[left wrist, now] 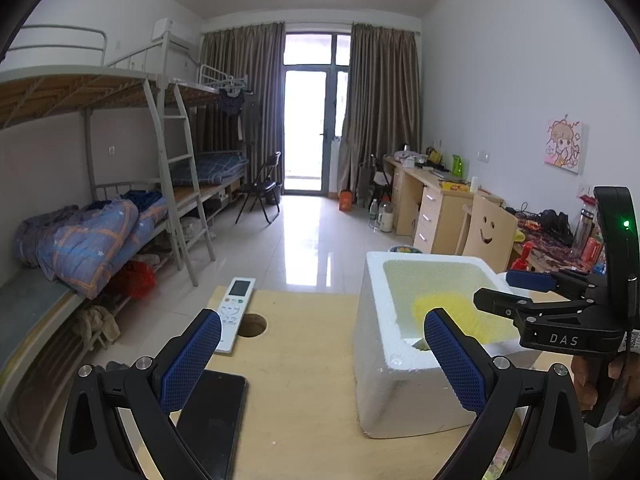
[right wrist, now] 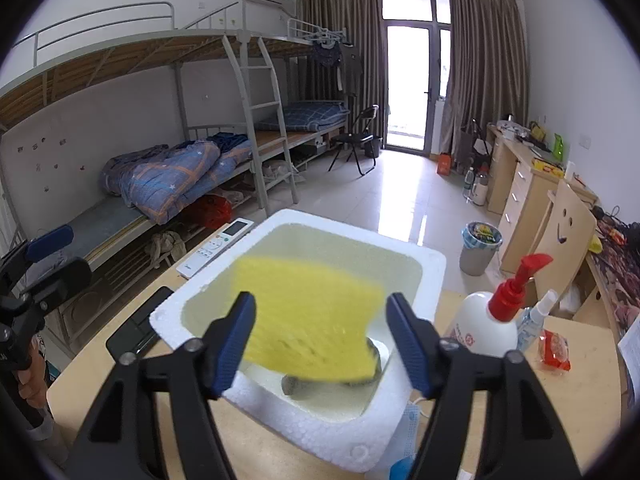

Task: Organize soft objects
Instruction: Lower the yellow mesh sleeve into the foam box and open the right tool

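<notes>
My right gripper (right wrist: 320,340) hangs over the near edge of the white foam box (right wrist: 434,268), jaws spread wide, and the yellow sponge (right wrist: 308,320) sits between the blue pads (right wrist: 236,340) without either pad clearly touching it; it looks blurred, so I cannot tell whether it is resting on the box floor or in mid-air inside the box. Under the sponge, at the near end of the box, a grey object is partly hidden. My left gripper (left wrist: 320,364) is also open and holds nothing, poised above the wooden table (left wrist: 304,360) just left of the box, with one pad near the box's left corner. Left of the box lies a black phone (left wrist: 216,412), and beyond it a white remote (left wrist: 235,312) beside a round hole (left wrist: 252,325) in the tabletop. Right of the box stand a white pump bottle (right wrist: 486,326) with a red top and a small spray bottle (right wrist: 534,318), with a red packet (right wrist: 554,350) just past them. Beyond the box, on the floor, a grey bin (right wrist: 478,250) stands near the desk, and farther back, left of the box, are the bunk beds (right wrist: 168,152) with a blue quilt.
</notes>
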`<state>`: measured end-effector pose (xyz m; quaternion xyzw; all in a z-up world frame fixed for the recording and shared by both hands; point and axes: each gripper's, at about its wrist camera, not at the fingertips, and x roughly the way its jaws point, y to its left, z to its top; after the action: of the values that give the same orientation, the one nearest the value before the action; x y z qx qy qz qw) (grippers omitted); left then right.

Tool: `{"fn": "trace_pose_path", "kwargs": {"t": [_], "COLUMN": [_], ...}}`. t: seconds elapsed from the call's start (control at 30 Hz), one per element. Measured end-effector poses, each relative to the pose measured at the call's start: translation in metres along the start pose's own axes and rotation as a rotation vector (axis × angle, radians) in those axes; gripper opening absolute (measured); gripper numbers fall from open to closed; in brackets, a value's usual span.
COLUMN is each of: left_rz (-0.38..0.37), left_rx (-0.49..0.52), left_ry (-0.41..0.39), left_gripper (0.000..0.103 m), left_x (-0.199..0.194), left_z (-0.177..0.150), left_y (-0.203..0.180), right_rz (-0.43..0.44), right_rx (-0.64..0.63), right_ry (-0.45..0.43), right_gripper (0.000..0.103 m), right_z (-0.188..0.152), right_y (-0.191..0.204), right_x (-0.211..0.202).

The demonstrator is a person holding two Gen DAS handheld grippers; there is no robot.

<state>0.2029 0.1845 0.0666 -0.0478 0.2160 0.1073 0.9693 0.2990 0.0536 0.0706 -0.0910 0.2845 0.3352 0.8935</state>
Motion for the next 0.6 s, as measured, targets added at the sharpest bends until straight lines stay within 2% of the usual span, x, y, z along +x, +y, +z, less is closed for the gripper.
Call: {"fn": "trace_pose_path", "kwargs": {"t": [0.27,0.6], "left_rz": [-0.012,-0.046], "left_rx": [0.006,0.039], "left_ry": [0.002,-0.035], "left_gripper": [0.102,0.102], "left_x": [-0.004,-0.037], "left_z": [0.001,0.005], "left_y": [-0.006,-0.026], "right_rz": [-0.009,-0.031], "right_rx": [0.007,0.003], "right_ry": [-0.014,-0.065], "right_gripper": [0.075,0.078], "right_z": [-0.001,-0.005], "right_y": [-0.001,-0.001], "right_x": [-0.016,-0.053]}}
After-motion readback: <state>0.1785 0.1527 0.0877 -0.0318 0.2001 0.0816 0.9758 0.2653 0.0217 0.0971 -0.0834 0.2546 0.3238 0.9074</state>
